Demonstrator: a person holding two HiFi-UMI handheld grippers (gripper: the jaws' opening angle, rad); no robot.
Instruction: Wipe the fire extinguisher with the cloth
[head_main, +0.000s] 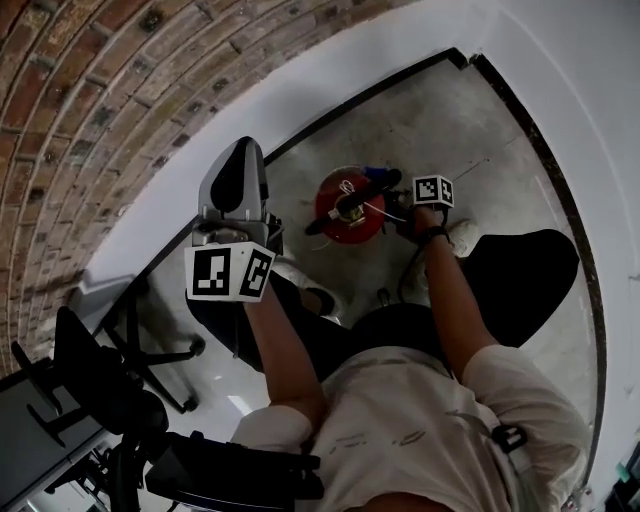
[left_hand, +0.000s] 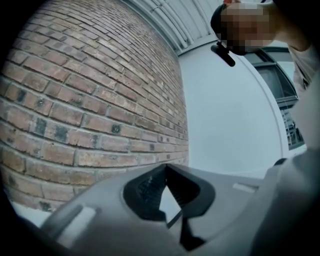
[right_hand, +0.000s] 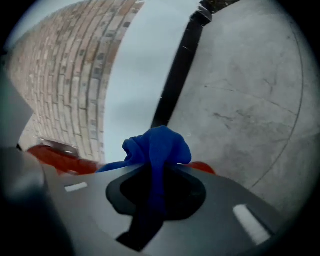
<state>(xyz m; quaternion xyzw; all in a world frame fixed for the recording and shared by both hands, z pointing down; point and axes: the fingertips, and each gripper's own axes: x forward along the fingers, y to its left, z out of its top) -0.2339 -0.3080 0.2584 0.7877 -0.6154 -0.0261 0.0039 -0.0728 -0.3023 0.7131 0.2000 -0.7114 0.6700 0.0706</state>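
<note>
- Filling the head view from 8 to 12 o'clock, a brick wall meets a white wall with a black skirting strip along its foot.
- Grey concrete floor spreads from the centre out toward 1 o'clock.
- The person in a pale shirt takes up 5 to 6 o'clock, with both forearms reaching up the view.
- A dark office chair stands at 8 o'clock.
- The red fire extinguisher stands upright on the floor just above centre, near the skirting strip.
- The left tool is held high at 11 o'clock of the extinguisher, well apart from it; its own view shows the jaw tips together with nothing between them, facing the brick wall.
- The right tool sits at 3 o'clock of the extinguisher, right beside its top, clamped on the cloth.
- The blue cloth bunches out past the jaw tips, with the extinguisher's red showing close behind it at 9 o'clock.
</note>
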